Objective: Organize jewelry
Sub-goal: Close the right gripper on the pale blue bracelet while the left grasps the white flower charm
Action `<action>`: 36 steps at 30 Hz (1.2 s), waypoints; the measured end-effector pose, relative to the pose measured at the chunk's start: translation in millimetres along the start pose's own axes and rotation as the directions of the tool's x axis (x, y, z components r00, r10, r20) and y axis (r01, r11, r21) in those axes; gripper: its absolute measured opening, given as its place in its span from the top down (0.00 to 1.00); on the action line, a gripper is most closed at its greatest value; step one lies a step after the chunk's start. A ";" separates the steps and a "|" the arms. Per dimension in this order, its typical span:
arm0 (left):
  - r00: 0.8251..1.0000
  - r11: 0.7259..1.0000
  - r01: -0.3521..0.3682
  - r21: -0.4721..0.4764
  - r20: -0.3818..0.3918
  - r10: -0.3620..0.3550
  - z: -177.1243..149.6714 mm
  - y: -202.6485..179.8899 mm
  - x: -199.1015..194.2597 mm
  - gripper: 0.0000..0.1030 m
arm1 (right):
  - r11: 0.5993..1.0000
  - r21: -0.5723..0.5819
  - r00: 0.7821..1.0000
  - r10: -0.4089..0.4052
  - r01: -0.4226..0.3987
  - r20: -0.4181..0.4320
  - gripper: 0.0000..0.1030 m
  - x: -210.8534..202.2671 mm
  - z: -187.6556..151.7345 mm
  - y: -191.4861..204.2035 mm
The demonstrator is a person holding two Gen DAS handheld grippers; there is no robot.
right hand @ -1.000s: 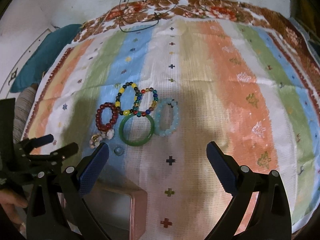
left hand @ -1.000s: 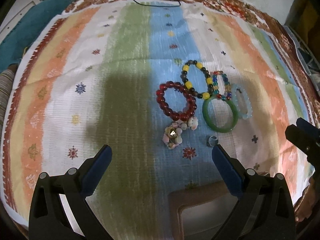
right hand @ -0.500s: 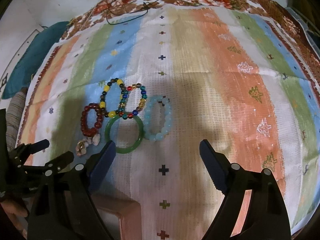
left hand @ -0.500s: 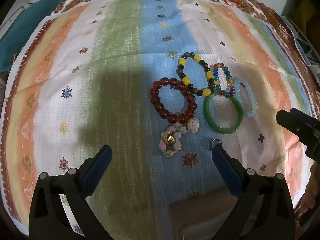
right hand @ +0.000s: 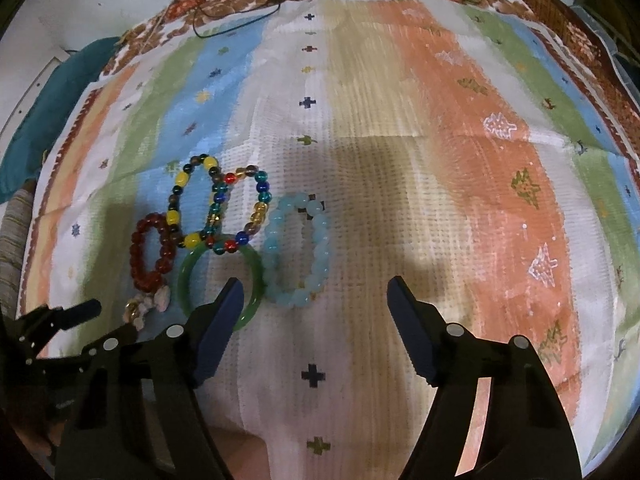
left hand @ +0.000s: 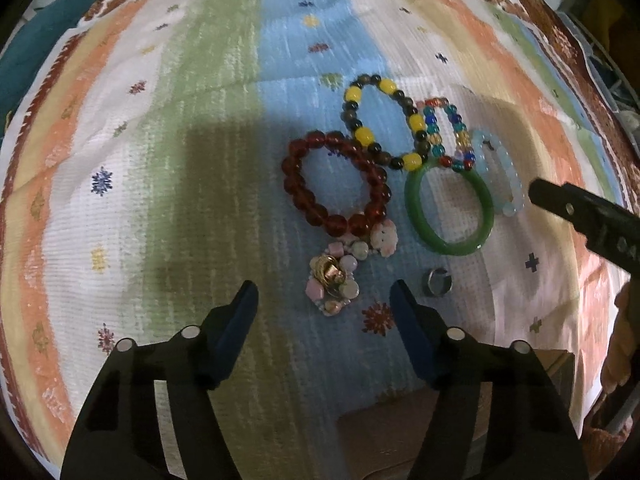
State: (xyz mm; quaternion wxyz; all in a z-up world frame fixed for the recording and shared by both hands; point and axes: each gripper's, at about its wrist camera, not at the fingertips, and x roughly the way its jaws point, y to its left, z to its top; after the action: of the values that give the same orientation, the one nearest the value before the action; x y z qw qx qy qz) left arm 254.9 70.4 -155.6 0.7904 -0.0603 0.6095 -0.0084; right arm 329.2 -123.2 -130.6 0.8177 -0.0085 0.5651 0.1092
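both grippers lower than before, left gripper (left hand: 324,294) and right gripper (right hand: 315,290) closing on nothing, glossy green bangle (left hand: 448,210) among beaded bracelets

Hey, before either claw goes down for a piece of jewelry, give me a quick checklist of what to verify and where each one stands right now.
1. Left claw empty: ok, its jaws are closing with nothing between them.
2. Right claw empty: ok, its jaws are closing over bare cloth.
3. Left claw lined up on a piece: ok, the pink bead cluster sits just ahead of its gap.
4. Right claw lined up: not ok, the light blue bracelet lies toward its left finger.
5. Pieces separate: not ok, the green bangle touches the multicolor bracelet.
6. Small ring clear of others: ok.
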 end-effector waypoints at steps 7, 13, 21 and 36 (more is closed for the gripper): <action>0.999 1.000 0.016 -0.001 -0.036 -0.016 -1.0 -1.0 11.8 0.48 | 1.000 0.018 0.999 0.002 -0.001 -0.038 0.50 20.6 5.8 -1.4; 0.999 1.000 0.000 0.017 -0.036 0.001 -1.0 -0.4 14.3 0.72 | 1.000 0.006 0.999 -0.018 0.018 -0.050 0.76 32.0 7.2 1.1; 1.000 1.000 0.011 0.008 -0.029 -0.011 -0.3 6.3 8.9 0.89 | 1.000 -0.022 0.999 -0.023 0.023 -0.038 0.88 32.2 5.7 2.8; 0.998 0.999 0.039 -0.001 0.059 -0.039 0.0 5.4 -30.5 0.89 | 0.996 -0.073 0.999 -0.047 0.047 0.004 0.88 13.1 1.8 13.6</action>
State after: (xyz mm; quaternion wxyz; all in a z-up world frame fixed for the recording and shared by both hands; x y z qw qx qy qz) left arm 246.8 78.4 -126.8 0.8076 -0.0735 0.5847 -0.0213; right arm 332.7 -107.4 -140.5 0.8199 -0.0516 0.5595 0.1103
